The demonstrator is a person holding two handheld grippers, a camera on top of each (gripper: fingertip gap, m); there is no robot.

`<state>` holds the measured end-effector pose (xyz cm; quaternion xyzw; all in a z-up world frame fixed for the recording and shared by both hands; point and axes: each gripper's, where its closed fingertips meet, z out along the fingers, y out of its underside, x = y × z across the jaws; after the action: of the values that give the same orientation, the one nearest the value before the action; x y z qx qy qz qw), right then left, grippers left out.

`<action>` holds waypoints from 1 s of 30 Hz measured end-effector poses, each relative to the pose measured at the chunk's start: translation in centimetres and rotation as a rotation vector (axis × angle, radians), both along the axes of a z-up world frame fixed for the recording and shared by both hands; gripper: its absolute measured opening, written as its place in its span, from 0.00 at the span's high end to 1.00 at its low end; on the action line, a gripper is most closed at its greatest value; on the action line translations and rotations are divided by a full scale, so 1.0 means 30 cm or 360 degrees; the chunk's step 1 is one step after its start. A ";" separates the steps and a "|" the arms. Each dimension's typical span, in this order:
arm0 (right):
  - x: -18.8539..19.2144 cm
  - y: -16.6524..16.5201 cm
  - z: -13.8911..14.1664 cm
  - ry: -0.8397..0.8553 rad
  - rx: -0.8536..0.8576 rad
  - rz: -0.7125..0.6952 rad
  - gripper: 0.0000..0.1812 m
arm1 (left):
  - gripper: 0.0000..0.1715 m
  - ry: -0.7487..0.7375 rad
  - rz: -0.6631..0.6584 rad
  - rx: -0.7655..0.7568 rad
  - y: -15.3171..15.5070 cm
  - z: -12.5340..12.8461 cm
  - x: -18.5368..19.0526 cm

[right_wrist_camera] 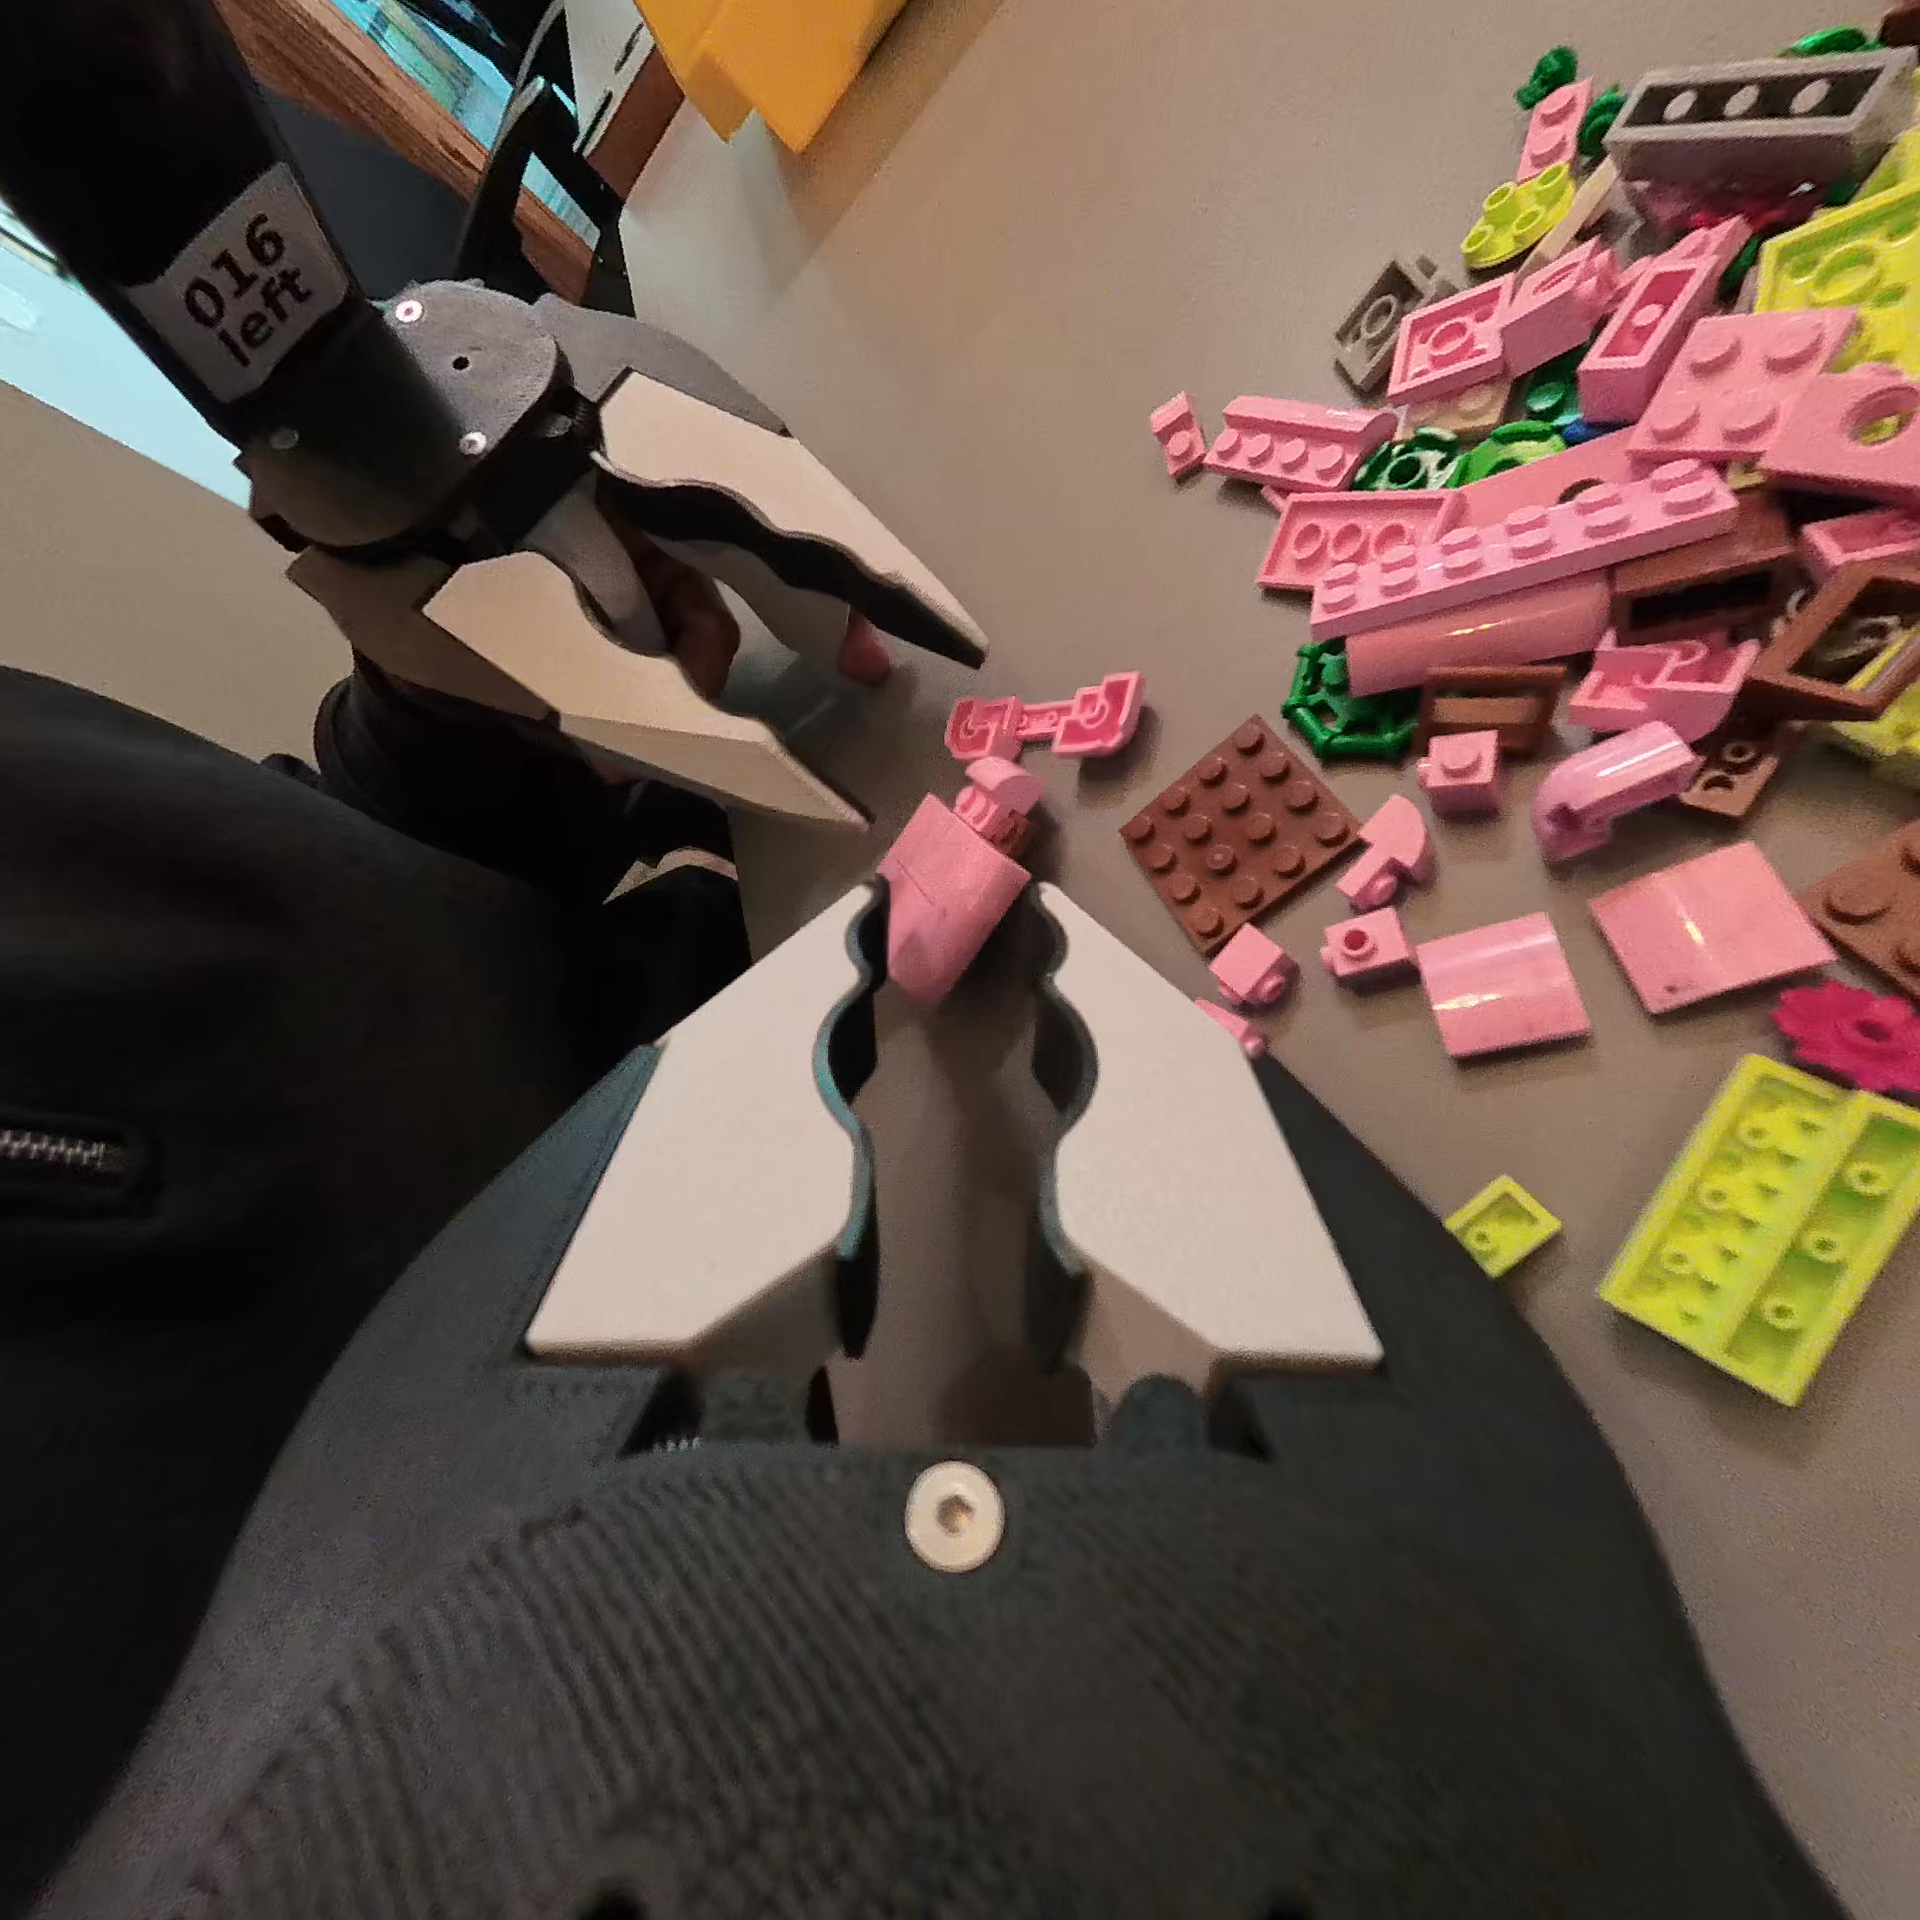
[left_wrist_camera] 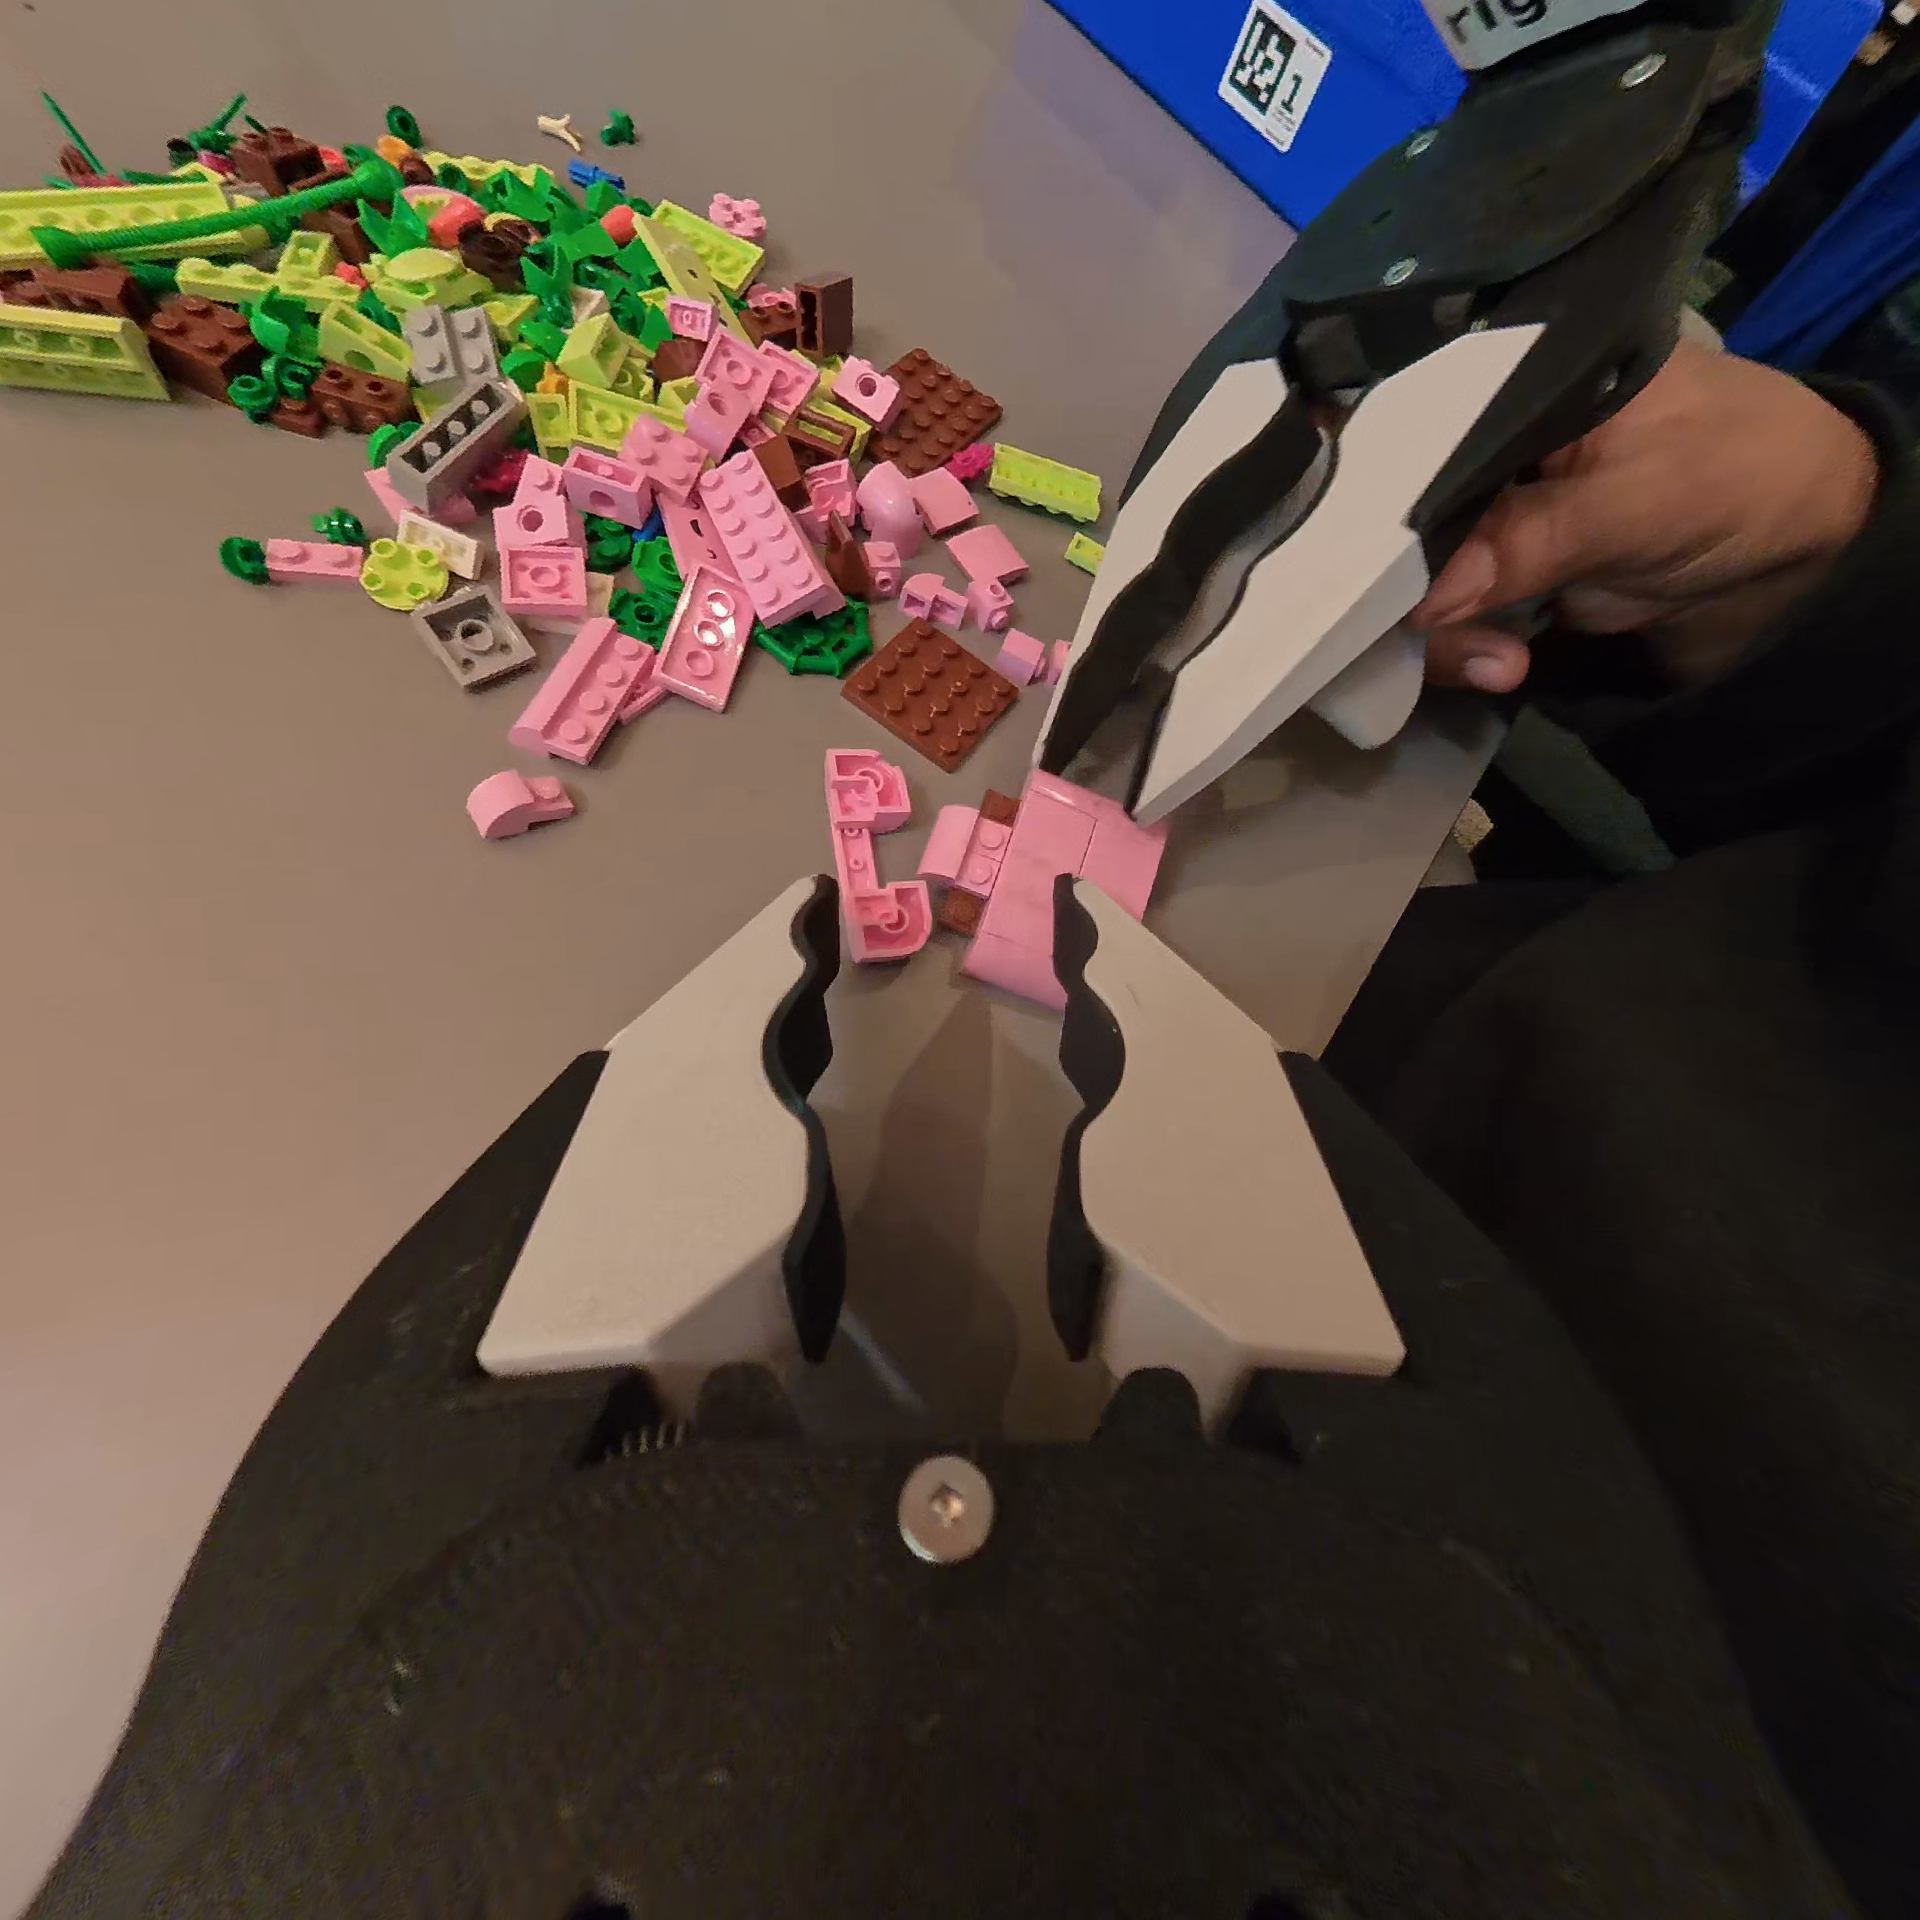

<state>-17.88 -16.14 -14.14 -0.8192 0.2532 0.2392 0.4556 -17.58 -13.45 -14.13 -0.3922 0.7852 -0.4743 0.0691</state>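
A small pink brick assembly with brown bits at its side sits near the table's front edge. My right gripper comes down from the upper right and is shut on its far end; in the right wrist view the assembly sits between my right gripper's tips. My left gripper is open and empty, with its right fingertip just in front of the assembly; it also shows in the right wrist view. A pink bracket-shaped piece lies upside down just left of the assembly.
A big pile of pink, lime, green, brown and grey bricks covers the grey table. A brown square plate lies close behind the assembly. A blue bin stands at the back. The table edge and a person's dark clothing are at the right. The grippers are tip to tip, or close to it. From the right gripper's tips to the brown square plate is close to 4 cm. It is also in sight in the right wrist view.
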 end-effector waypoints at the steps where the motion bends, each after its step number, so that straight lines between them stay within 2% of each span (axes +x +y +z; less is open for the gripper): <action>1: 0.003 -0.005 0.007 -0.0013 0.0007 -0.0002 0.87 | 0.78 -0.0002 0.0008 0.0007 0.004 -0.001 0.002; 8: 0.069 -0.025 0.074 -0.0176 0.0122 -0.0078 0.85 | 0.81 -0.0060 0.0069 0.0221 0.035 -0.027 0.024; 12: 0.097 -0.018 0.100 -0.0261 0.0171 -0.0104 0.85 | 0.82 -0.0145 0.0075 0.0464 0.035 -0.055 0.039; 15: 0.101 -0.005 0.113 -0.0309 0.0199 -0.0090 0.85 | 0.93 -0.0268 0.0096 0.0640 0.053 -0.061 0.067; 18: 0.105 0.009 0.117 -0.0363 0.0205 -0.0076 0.85 | 0.92 -0.0338 0.0155 0.0684 0.082 -0.051 0.101; 21: 0.120 0.022 0.123 -0.0452 0.0211 -0.0083 0.85 | 0.92 -0.0422 0.0265 0.0470 0.102 0.022 0.135; 25: 0.159 0.053 0.160 -0.0509 0.0319 -0.0160 0.83 | 0.92 -0.0417 0.0304 -0.0201 0.083 0.167 0.137; 27: 0.176 0.073 0.203 -0.0398 0.0487 -0.0232 0.82 | 0.93 -0.0390 0.0299 -0.0523 0.076 0.230 0.129; 30: 0.184 0.090 0.284 -0.0031 0.0858 -0.0266 0.85 | 0.93 -0.0371 0.0259 -0.0852 0.063 0.287 0.114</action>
<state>-12.38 -13.45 -5.62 -0.6470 0.2428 0.2515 0.6776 -14.16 -11.57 -5.50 -0.4009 0.5850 -0.6992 0.0907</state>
